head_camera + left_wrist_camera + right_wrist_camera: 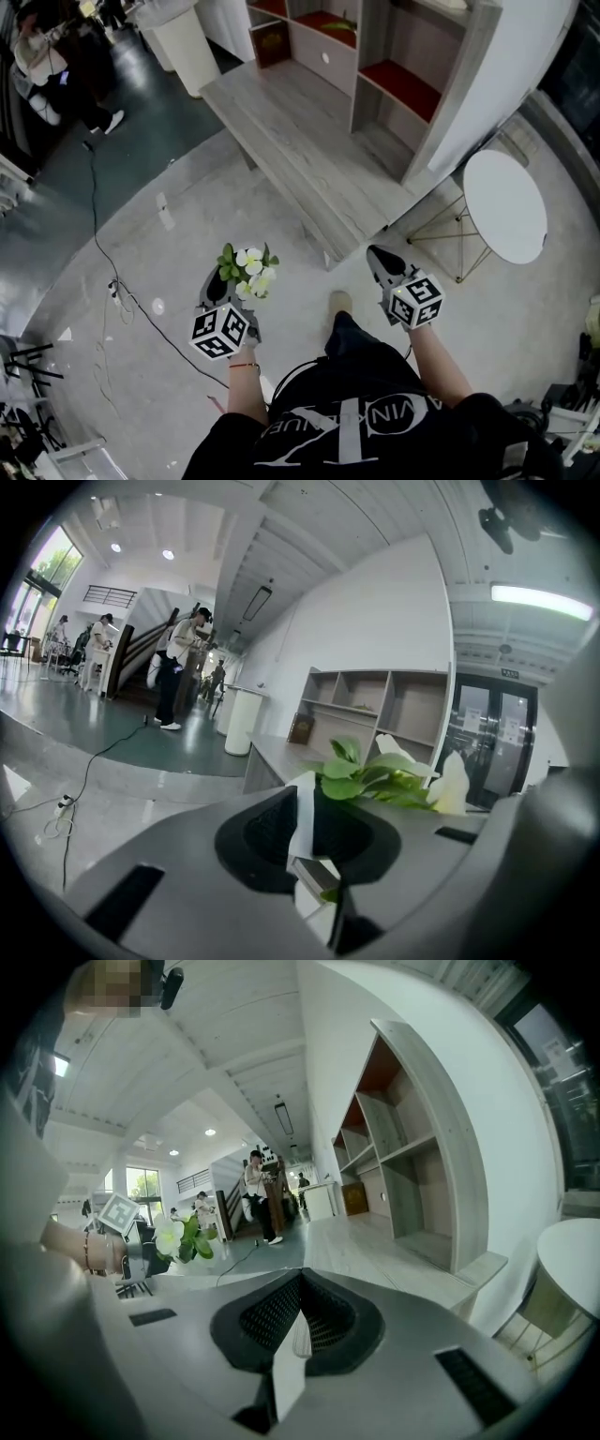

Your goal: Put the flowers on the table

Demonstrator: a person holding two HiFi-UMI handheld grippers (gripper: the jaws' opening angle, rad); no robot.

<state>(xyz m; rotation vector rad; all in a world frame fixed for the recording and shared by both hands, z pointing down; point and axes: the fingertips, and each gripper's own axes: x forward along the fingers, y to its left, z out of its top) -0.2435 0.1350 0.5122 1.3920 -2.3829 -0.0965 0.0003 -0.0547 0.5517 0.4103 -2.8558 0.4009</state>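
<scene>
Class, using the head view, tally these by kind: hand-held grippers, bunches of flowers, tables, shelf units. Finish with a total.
Grippers: 2, left gripper and right gripper
Bunches of flowers: 1, the flowers
Tables: 2, long wooden table and round white table
Shelf units: 1, the shelf unit
Total: 6

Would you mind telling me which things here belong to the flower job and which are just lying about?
Job: white flowers with green leaves, left gripper holding them, long grey wooden table (likely).
Lying about: round white side table, grey open shelf unit, black floor cable.
</scene>
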